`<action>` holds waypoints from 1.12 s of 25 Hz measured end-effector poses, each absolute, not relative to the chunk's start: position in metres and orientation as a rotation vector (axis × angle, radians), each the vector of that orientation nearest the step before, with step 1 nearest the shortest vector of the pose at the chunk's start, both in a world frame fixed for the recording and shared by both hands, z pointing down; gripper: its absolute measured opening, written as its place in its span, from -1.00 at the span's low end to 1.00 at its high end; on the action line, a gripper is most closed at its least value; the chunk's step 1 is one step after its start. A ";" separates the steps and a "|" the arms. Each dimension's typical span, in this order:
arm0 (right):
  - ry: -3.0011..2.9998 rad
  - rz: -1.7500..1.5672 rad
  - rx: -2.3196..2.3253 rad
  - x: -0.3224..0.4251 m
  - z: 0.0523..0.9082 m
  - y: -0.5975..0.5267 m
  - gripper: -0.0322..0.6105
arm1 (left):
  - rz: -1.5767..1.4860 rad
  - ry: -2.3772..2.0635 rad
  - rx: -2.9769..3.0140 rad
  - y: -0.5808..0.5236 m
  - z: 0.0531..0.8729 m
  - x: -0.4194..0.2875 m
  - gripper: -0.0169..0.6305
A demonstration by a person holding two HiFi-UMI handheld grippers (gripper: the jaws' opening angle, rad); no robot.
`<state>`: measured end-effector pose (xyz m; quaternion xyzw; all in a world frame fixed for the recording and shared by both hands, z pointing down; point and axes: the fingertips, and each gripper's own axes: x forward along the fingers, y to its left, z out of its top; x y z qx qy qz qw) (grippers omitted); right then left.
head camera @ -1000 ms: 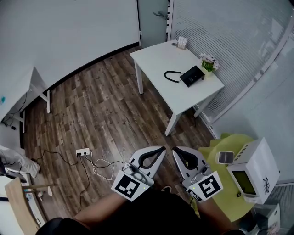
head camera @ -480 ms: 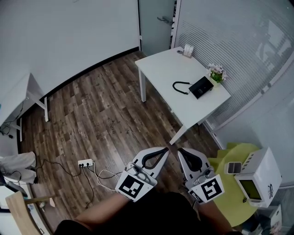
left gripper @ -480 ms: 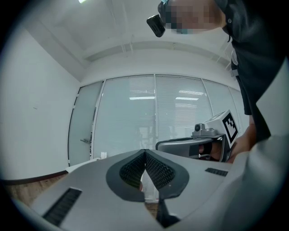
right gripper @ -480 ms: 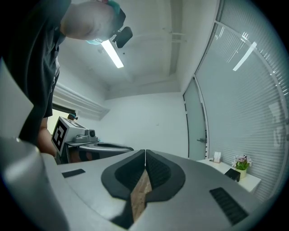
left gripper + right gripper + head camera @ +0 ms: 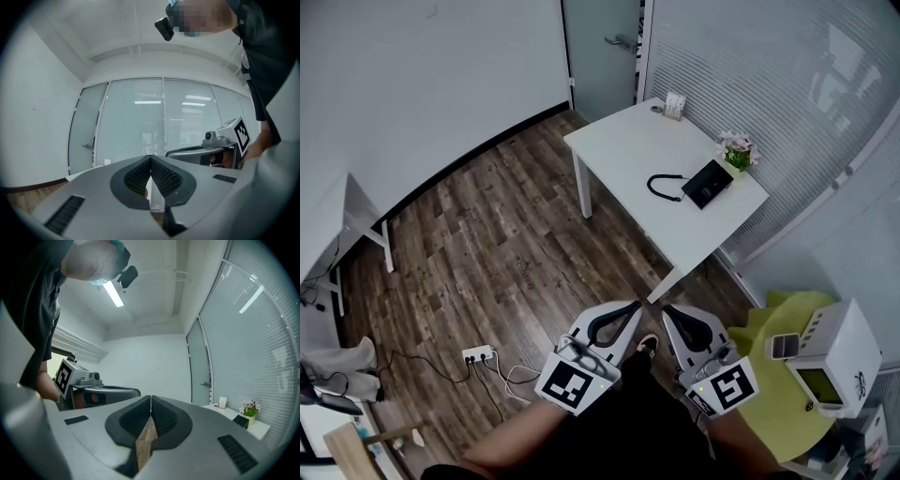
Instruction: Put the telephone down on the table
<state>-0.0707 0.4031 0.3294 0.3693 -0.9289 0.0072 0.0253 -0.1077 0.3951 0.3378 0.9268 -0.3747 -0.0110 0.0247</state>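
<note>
A black telephone (image 5: 707, 183) lies on the white table (image 5: 619, 141) across the room, its handset and curled cord (image 5: 664, 187) beside it on the left. The right gripper view catches the telephone (image 5: 241, 421) far off at the lower right. My left gripper (image 5: 636, 305) and right gripper (image 5: 666, 309) are held side by side close to my body, over the wooden floor and well short of the table. Both are shut with nothing between the jaws, as the left gripper view (image 5: 150, 157) and right gripper view (image 5: 150, 397) show.
A small flower pot (image 5: 737, 150) and a white card stand (image 5: 674, 105) also sit on the table. On the floor lies a power strip with cables (image 5: 478, 355). A white device (image 5: 834, 361) rests on a yellow-green surface at the right. A glass door (image 5: 600, 47) is behind the table.
I have walked forward: the power strip and floor slide down the head view. Both grippers travel along together, still shut and side by side.
</note>
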 end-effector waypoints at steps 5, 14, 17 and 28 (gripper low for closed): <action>-2.880 0.036 1.151 -0.061 0.335 0.364 -0.83 | 0.010 -1.170 2.864 0.359 0.345 -0.101 -0.92; -2.914 0.029 1.139 -0.036 0.331 0.272 -0.83 | 0.045 -1.175 2.860 0.268 0.344 -0.077 -0.92; -2.920 0.047 1.135 -0.024 0.332 0.245 -0.83 | 0.071 -1.168 2.851 0.240 0.346 -0.064 -0.92; -2.938 0.075 1.090 0.001 0.337 0.174 -0.83 | 0.088 -1.168 2.857 0.164 0.346 -0.033 -0.92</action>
